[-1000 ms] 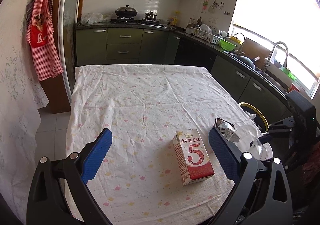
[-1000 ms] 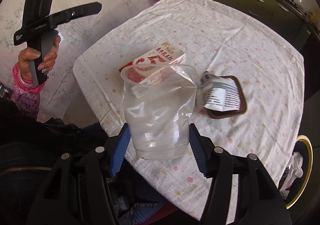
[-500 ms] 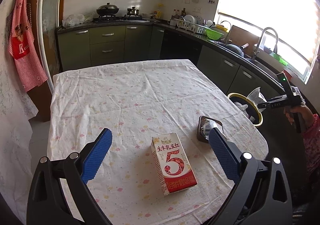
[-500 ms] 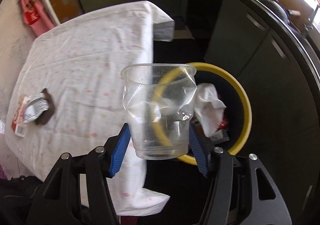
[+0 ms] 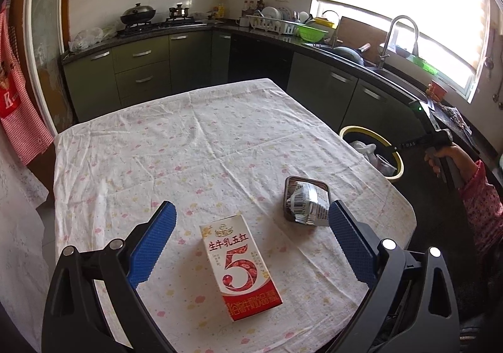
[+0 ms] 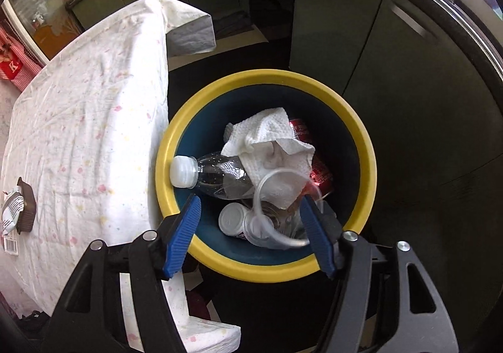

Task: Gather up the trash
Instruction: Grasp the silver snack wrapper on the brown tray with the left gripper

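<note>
My right gripper (image 6: 250,205) is open and empty, right above the yellow-rimmed bin (image 6: 364,145). The clear plastic cup (image 6: 276,211) lies in the bin on a white tissue (image 6: 270,139), a clear bottle (image 6: 213,172) and a red can (image 6: 317,164). My left gripper (image 5: 251,217) is open and empty above the table. A red and white milk carton (image 5: 240,265) lies flat between its fingers. A brown tray with a crumpled silver wrapper (image 5: 306,202) lies by the right finger. The bin (image 5: 371,129) shows beyond the table's right edge.
The table (image 5: 188,145) wears a white flowered cloth. Dark green kitchen cabinets (image 5: 141,70) and a sink (image 5: 399,38) run along the back and right. A red checked apron (image 5: 12,95) hangs at left. The right gripper's handle and hand (image 5: 440,151) are over the bin.
My right gripper swung from the table to above the bin, opened, and the plastic cup dropped in. My left gripper turned slightly and moved closer to the carton.
</note>
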`<state>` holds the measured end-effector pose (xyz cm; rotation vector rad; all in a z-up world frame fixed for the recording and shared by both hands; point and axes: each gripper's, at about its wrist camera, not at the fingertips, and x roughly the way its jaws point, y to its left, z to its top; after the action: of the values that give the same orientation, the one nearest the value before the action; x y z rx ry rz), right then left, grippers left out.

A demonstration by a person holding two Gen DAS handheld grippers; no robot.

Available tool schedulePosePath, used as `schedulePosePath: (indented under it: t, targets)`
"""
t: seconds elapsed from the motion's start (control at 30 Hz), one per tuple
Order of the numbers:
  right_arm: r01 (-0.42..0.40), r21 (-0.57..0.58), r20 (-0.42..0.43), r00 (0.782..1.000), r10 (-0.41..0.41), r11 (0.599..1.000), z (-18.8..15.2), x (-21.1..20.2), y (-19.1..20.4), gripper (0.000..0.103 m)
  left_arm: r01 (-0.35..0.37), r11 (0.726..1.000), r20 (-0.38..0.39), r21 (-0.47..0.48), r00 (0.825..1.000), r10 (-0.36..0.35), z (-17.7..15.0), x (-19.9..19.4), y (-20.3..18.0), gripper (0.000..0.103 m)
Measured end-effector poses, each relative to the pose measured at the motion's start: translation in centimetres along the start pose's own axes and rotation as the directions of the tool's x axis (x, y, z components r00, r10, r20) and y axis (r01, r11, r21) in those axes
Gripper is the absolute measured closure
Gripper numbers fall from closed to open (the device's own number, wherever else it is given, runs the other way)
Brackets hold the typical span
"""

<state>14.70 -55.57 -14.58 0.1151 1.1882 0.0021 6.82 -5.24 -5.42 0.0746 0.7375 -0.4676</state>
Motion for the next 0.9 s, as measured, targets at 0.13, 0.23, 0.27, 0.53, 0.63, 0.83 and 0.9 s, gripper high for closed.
schedulePosePath:
  t: [0.13,0.23,0.27,0.53,0.63,0.83,0.9]
  targets:
    - [-0.020,-0.016,0.026,0.999,0.021,1.000,-1.0,-1.5,0.9,0.040,0.064,0.996,-0.038,0.060,0.997,-0.062,0.3,1.5,-2.0,0.007]
    - [-0.038,-0.035,0.046,0.998,0.040,0.999,-1.9,-2.4,1.8,0.040,0.112,0.988,-0.079,0.105,0.991,-0.104,0.4,2.9,-3.7,0.007]
    - [-0.048,-0.042,0.049,0.998,0.050,0.998,-2.1,-2.6,2.2,0.040,0.123,0.985,-0.094,0.119,0.989,-0.112,0.4,3.6,-4.3,0.007]
    - [-0.092,-0.121,0.059,0.993,0.100,0.988,-3.9,-3.9,5.3,0.039,0.201,0.968,-0.214,0.149,0.962,-0.167,0.6,8.9,-6.9,0.020]
    - [-0.108,-0.140,0.057,0.992,0.117,0.984,-4.3,-4.1,5.9,0.039,0.204,0.967,-0.254,0.149,0.954,-0.162,1.0,10.6,-7.2,0.032]
    - [-0.128,-0.149,0.047,0.990,0.136,0.981,-4.8,-3.6,6.2,0.039,0.161,0.965,-0.289,0.206,0.952,-0.098,1.9,12.1,-8.0,0.036]
    - [-0.134,-0.147,0.046,0.989,0.143,0.980,-4.8,-3.4,6.1,0.038,0.153,0.963,-0.301,0.220,0.950,-0.082,2.1,12.4,-8.1,0.038]
